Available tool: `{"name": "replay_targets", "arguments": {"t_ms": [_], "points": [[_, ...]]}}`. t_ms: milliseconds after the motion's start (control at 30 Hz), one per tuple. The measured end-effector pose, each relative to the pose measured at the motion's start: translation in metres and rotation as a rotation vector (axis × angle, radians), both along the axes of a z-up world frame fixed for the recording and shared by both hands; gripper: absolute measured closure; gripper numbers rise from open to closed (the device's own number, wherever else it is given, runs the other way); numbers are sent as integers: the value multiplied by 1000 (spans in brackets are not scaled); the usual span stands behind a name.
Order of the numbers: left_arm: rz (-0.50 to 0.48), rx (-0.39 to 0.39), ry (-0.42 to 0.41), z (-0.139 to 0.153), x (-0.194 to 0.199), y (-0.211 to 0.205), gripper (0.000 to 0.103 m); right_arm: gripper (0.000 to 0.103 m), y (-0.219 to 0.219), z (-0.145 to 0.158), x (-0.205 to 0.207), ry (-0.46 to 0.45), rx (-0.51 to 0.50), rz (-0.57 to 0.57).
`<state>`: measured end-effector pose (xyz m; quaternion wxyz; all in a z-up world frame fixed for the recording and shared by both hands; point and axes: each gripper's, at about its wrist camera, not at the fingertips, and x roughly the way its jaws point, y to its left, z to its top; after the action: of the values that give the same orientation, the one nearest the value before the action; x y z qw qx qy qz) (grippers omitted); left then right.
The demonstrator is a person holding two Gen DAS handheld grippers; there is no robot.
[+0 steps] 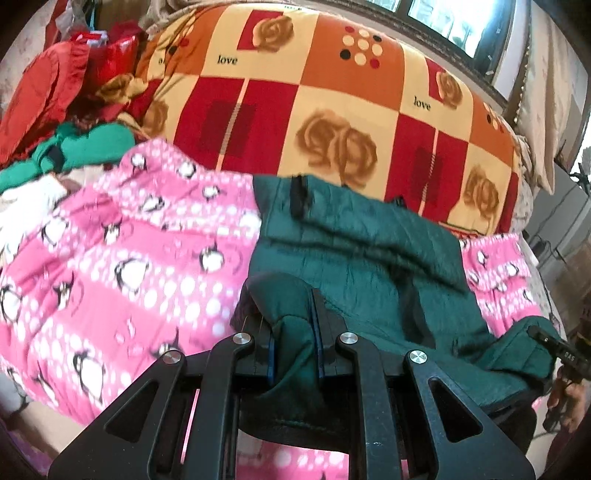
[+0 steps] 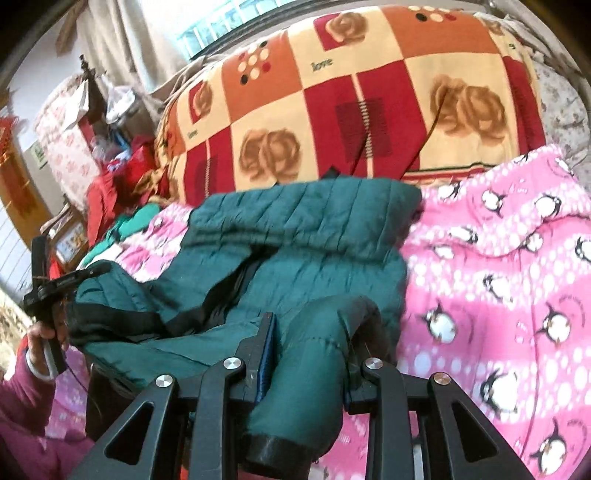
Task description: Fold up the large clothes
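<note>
A dark green quilted jacket (image 1: pixel 369 243) lies on a pink penguin-print blanket (image 1: pixel 110 266) on the bed. My left gripper (image 1: pixel 295 321) is shut on a fold of the jacket at its near left edge. In the right wrist view the jacket (image 2: pixel 314 229) lies partly folded, and my right gripper (image 2: pixel 306 332) is shut on a green sleeve with a black cuff (image 2: pixel 280 450). The right gripper also shows at the right edge of the left wrist view (image 1: pixel 554 350), and the left gripper at the left edge of the right wrist view (image 2: pixel 55 288).
A big red, orange and cream rose-patterned quilt (image 1: pixel 332 110) is rolled up behind the jacket. Red and bright green clothes (image 1: pixel 74 140) are heaped at the far left. The pink blanket (image 2: pixel 498 295) spreads to the right. A window (image 1: pixel 461 22) is behind the bed.
</note>
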<state>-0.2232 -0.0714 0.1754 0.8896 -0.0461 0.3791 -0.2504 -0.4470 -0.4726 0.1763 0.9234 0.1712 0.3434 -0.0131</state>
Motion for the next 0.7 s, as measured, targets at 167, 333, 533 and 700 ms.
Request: {"name": "replay_targets", "arguments": {"t_ms": [167, 333, 533, 700], "points": [[23, -5, -23, 8, 21, -17, 89, 76, -16, 8, 29, -4, -30, -51], [56, 15, -50, 12, 47, -38, 89, 76, -29, 15, 65, -5, -82, -95], [101, 19, -57, 17, 83, -58, 89, 76, -46, 18, 105, 11, -132, -148], [141, 43, -58, 16, 116, -76, 89, 76, -72, 9, 138, 40, -130, -204]]}}
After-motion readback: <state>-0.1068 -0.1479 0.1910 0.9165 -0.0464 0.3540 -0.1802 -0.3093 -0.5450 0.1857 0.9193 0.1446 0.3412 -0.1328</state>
